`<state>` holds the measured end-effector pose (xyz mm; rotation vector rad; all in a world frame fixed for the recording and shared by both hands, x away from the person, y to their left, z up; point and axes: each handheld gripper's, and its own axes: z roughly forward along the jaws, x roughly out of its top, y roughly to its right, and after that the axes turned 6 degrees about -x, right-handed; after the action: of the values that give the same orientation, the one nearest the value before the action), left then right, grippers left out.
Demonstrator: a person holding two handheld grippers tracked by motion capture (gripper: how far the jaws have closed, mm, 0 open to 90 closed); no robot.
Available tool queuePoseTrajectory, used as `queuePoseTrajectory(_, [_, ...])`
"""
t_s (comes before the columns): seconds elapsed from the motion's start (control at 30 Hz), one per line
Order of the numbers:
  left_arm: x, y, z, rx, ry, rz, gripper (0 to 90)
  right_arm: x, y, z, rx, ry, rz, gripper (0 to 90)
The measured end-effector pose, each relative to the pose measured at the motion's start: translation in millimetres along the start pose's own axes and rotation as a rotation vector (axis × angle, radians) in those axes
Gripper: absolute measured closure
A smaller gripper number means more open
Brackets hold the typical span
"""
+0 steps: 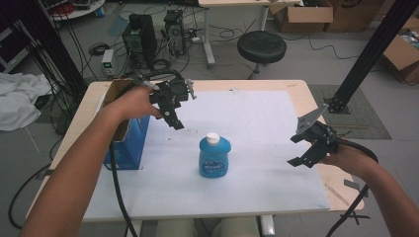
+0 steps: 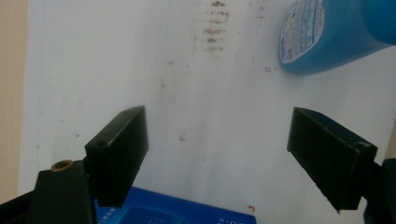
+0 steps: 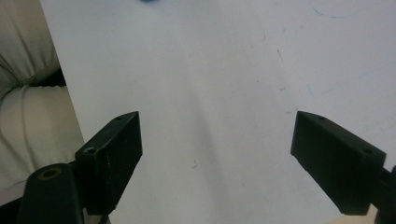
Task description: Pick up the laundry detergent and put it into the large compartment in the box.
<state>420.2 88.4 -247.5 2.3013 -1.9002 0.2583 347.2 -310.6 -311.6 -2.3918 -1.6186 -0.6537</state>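
White paper sheet (image 1: 257, 128) covers almost all of the light wooden table (image 1: 301, 86), and it has some small brown marks near the middle. At the left edge of the table stands an open blue cardboard box (image 1: 129, 143); its brown inner flap is visible on top, behind my left forearm. In the left gripper view a blue corner of this box (image 2: 177, 210) lies low between the jaws.

My left black gripper (image 1: 174, 118) hangs over the sheet just beside the box, with the tips pointing down toward the paper. Its jaws are spread wide, and between them I see nothing but stained paper. My right black gripper (image 1: 302, 159) is near the right edge of the sheet, well apart from the left one, with a grey three-cornered plate on its top. Its jaws are also spread wide over bare white paper, and they pinch nothing.

Between the two grippers, nearer to the left one, stands a small blue plastic bottle (image 1: 215, 157) with a white cap, upright on the sheet. It touches neither gripper. In the left gripper view the bottle (image 2: 336, 32) appears at the upper right corner, beyond the open jaws, with its white printed label turned to me.
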Motion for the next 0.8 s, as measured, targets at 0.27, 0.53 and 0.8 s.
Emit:
queuePoseTrajectory(0.27, [1.9, 9.9, -9.8, -0.023, 0.021, 0.014, 20.1, -1.7, -1.8, 0.9, 0.001, 0.0, -0.008, 16.7])
queuePoseTrajectory(0.53, [9.7, 24.7, -16.8, -0.038, 0.029, 0.064, 20.0, -1.0, -3.0, 0.9, 0.001, 0.008, -0.01, 16.6])
queuePoseTrajectory(0.8, [15.7, 37.8, -22.7, -0.054, 0.035, 0.109, 19.9, -1.4, -4.4, 2.7, 0.005, 0.006, -0.014, 16.6])
